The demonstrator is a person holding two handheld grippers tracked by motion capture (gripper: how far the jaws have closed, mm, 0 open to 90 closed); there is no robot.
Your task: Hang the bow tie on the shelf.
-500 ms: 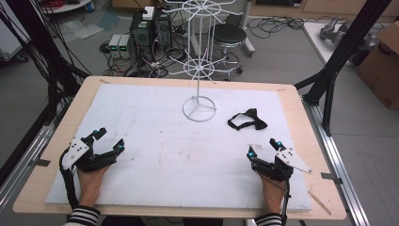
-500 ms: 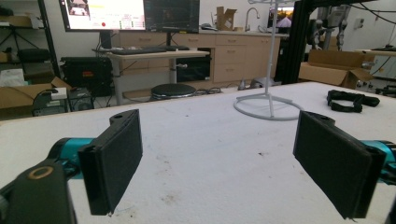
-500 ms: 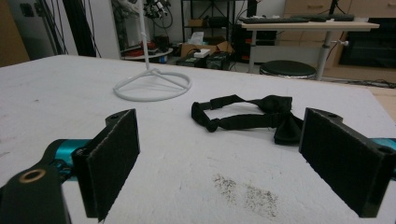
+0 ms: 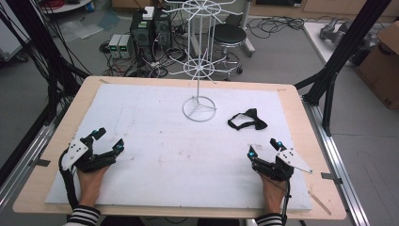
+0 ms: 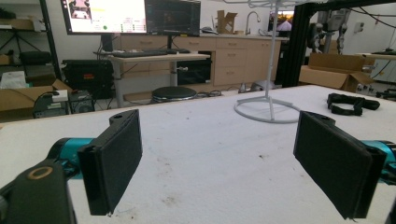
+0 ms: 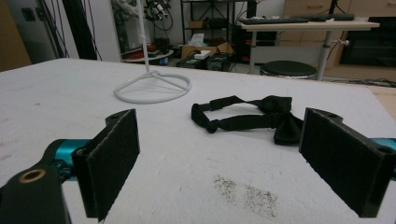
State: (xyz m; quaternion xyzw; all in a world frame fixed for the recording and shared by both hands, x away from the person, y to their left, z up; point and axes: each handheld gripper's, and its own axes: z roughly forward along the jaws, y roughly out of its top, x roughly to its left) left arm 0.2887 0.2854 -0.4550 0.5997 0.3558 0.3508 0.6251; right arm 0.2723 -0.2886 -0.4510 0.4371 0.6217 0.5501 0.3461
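Observation:
A black bow tie [image 4: 247, 119] with its strap lies flat on the white mat [image 4: 188, 155], right of the middle. It shows ahead of my right gripper's jaws [image 6: 254, 115] and far off to the right in the left gripper view [image 5: 351, 102]. A white wire rack stand [image 4: 199, 107] rises from its ring base at the mat's far middle. My left gripper [image 4: 109, 139] rests at the near left, open, nothing between its pads. My right gripper [image 4: 262, 148] rests at the near right, open and empty, a short way nearer than the bow tie.
The wooden table edge [image 4: 301, 122] frames the mat. Black frame posts [image 4: 339, 61] stand at the right and left sides. Behind the table are a stool [image 4: 229, 35], computer boxes [image 4: 147, 29] and cables on the floor. A cardboard box [image 4: 383, 61] sits far right.

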